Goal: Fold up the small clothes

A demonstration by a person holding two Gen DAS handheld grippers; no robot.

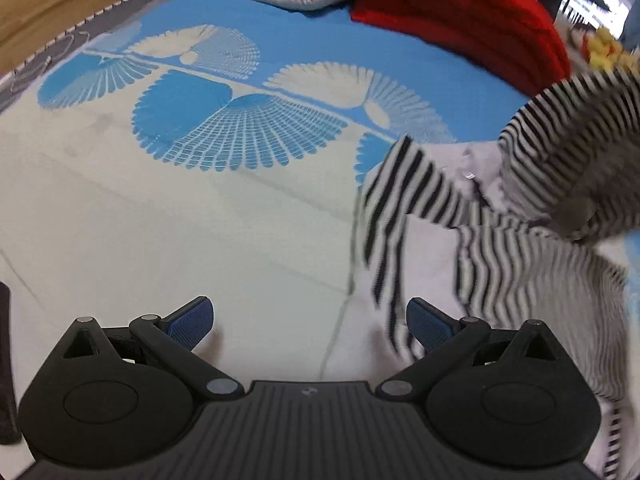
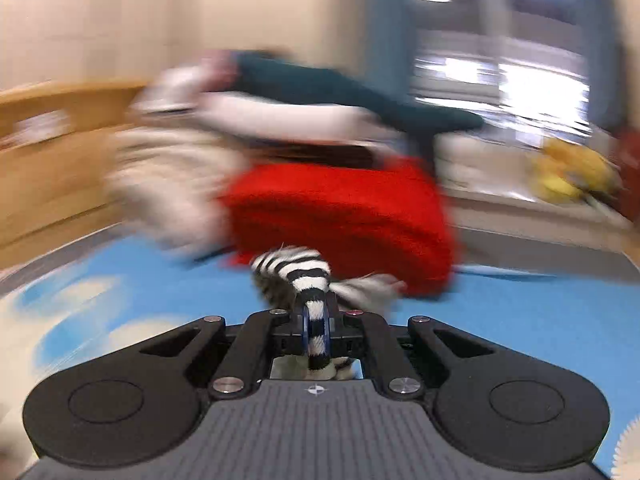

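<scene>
Blur smears the room; right tongs [image 2: 316,330] pinch striped garment [image 2: 298,270], left tongs [image 1: 310,320] gape empty.

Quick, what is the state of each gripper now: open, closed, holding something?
Left gripper: open, holding nothing.
Right gripper: closed on the striped garment.

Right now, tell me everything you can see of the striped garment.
The striped garment is a small black-and-white striped top of soft knit. It lies rumpled on the blue-and-cream patterned bed cover, its pale inside partly showing, with one sleeve-like part spread toward the open left gripper, which does not touch it. Another part rises blurred at the upper right. The right gripper is shut on a bunched fold of it, in front of the red blanket.
</scene>
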